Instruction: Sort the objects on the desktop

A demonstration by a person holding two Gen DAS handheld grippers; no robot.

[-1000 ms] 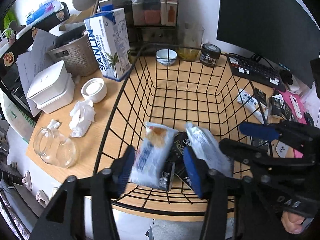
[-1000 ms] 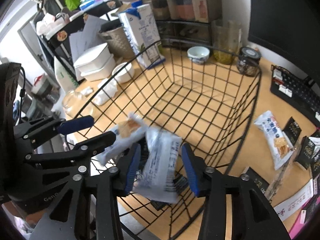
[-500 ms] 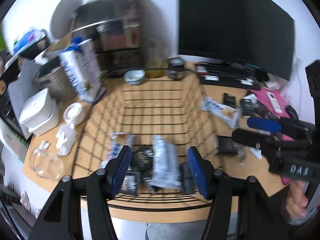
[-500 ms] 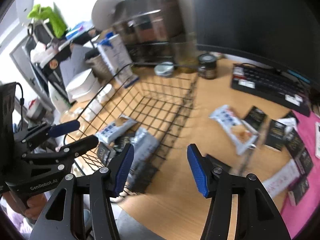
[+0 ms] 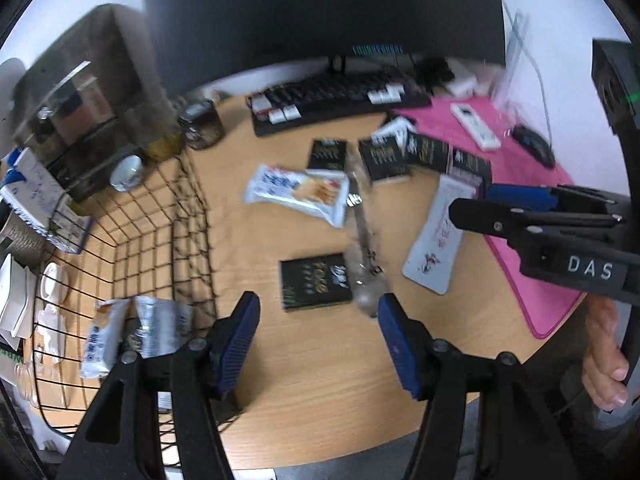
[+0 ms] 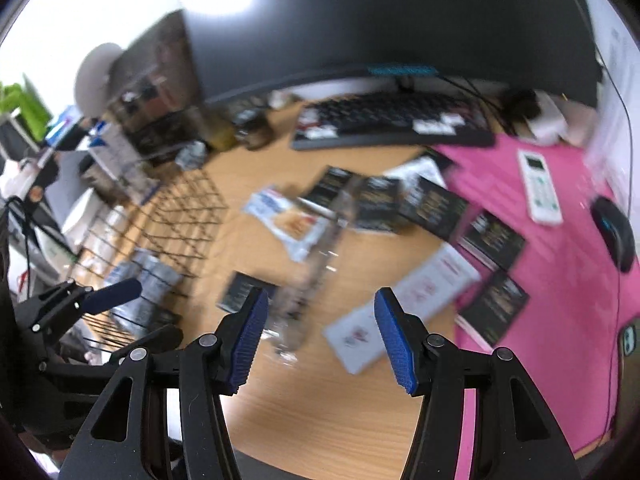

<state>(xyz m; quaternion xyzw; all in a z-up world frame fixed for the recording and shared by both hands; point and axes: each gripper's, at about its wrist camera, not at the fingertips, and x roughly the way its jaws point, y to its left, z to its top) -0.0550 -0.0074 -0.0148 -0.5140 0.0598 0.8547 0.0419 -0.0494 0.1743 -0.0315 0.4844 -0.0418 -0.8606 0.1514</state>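
My left gripper (image 5: 318,312) hangs over the wooden desk with its jaws opening and nothing between them. A black packet (image 5: 316,282) lies just beyond its tips. Beside that packet runs a crumpled clear wrapper (image 5: 362,240). My right gripper (image 6: 322,308) is open and empty above the clear wrapper (image 6: 316,280) and a white sachet (image 6: 404,300). A white-and-blue snack packet (image 5: 296,192) and several black packets (image 5: 400,152) lie farther back. The black wire basket (image 5: 192,216) at the left holds silvery snack packets (image 5: 160,328). Both views are motion-blurred.
A pink mat (image 6: 560,320) at the right carries a white remote (image 6: 538,188), a black mouse (image 6: 614,236) and more black packets. A black keyboard (image 5: 340,96) and a dark monitor stand at the back. Jars, a small bowl and a carton crowd the basket's far side.
Both grippers swung right, from over the basket to over the desk. The packets that sat between their jaws a second ago now lie in the basket. Both jaws stand wider.
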